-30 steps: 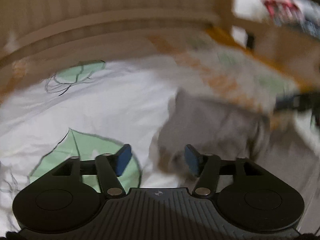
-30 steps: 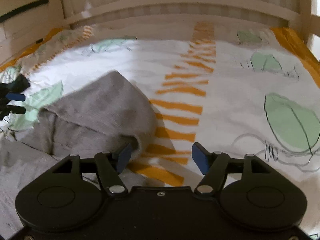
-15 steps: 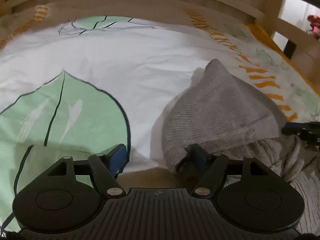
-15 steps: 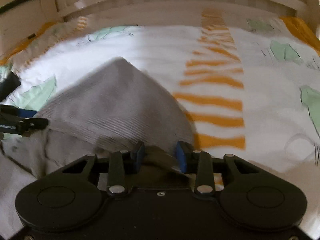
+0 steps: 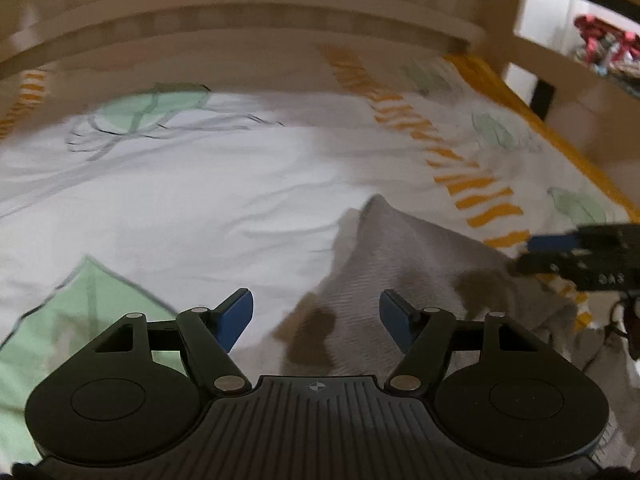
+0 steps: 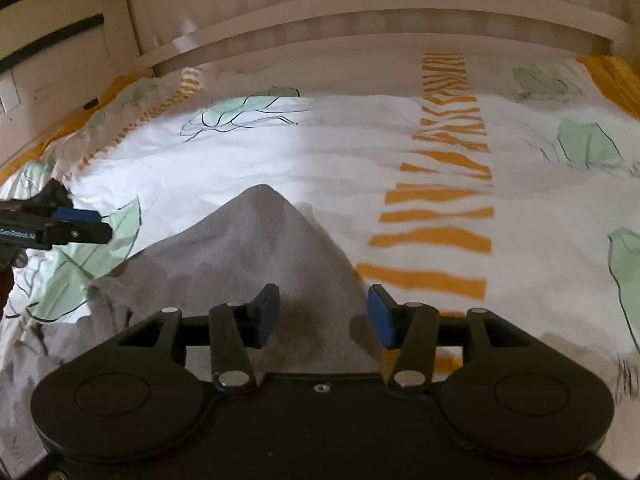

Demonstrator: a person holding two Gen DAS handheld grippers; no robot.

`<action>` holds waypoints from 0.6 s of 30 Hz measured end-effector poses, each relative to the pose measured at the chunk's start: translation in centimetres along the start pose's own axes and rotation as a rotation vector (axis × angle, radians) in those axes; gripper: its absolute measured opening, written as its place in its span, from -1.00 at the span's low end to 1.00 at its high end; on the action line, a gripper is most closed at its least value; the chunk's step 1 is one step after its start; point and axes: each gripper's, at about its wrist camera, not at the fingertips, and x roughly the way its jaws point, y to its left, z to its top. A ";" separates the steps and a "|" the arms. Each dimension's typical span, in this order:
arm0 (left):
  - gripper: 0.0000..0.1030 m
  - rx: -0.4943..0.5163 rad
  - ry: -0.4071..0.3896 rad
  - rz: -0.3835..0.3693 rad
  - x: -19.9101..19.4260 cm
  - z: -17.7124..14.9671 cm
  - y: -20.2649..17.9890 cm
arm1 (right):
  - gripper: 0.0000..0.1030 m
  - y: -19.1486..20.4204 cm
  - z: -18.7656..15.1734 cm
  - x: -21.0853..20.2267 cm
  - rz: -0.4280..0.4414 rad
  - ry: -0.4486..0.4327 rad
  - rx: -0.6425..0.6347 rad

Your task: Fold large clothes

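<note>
**Grey garment loose on bed, both grippers open**

Grey knit garment (image 6: 256,248) lies bunched on the bed sheet (image 6: 320,140), white w/ green leaf and orange stripe print, peak pointing toward the headboard (image 6: 360,12); rest of the cloth trails toward the near edge. Right gripper (image 6: 323,316): jaws just opened, pads apart over the cloth, not pinching it. Left gripper (image 5: 316,322): jaws wide, cloth edge below the gap, nothing clamped. Orange stripes run just beside the garment, on the right gripper's side. Left view is motion-blurred.
</note>
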 end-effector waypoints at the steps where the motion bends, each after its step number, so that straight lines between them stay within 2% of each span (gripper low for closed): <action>1: 0.33 0.003 0.010 -0.004 1.0 0.2 -0.2 | 0.11 0.0 0.2 0.5 0.002 0.007 0.002; 7: 0.32 -0.027 0.063 -0.010 4.9 0.6 -0.8 | 0.15 -0.3 1.5 4.1 0.040 0.044 0.061; 11: 0.32 0.004 0.124 0.023 6.9 0.4 -1.0 | 0.16 -0.5 1.6 6.4 0.021 0.087 0.082; 12: 0.11 0.011 0.116 0.016 7.0 0.3 -1.0 | 0.16 -0.6 1.5 6.8 0.019 0.097 0.087; 13: -0.39 0.018 0.099 0.002 6.9 0.2 -1.0 | 0.16 -0.6 1.4 7.1 0.019 0.103 0.091; 14: -0.71 0.018 0.079 -0.012 6.7 0.2 -1.0 | 0.11 -0.5 1.3 7.3 0.018 0.104 0.090; 15: -0.92 0.017 0.070 -0.013 6.5 0.3 -1.1 | -0.04 -0.4 1.4 7.2 0.017 0.104 0.081; 16: -0.92 0.025 0.062 -0.001 6.1 0.3 -1.4 | -0.88 -0.3 1.4 7.1 0.010 0.105 0.072; 18: -0.92 0.066 0.025 0.015 5.0 0.2 -2.2 | -0.83 0.3 1.7 6.1 -0.010 0.068 0.041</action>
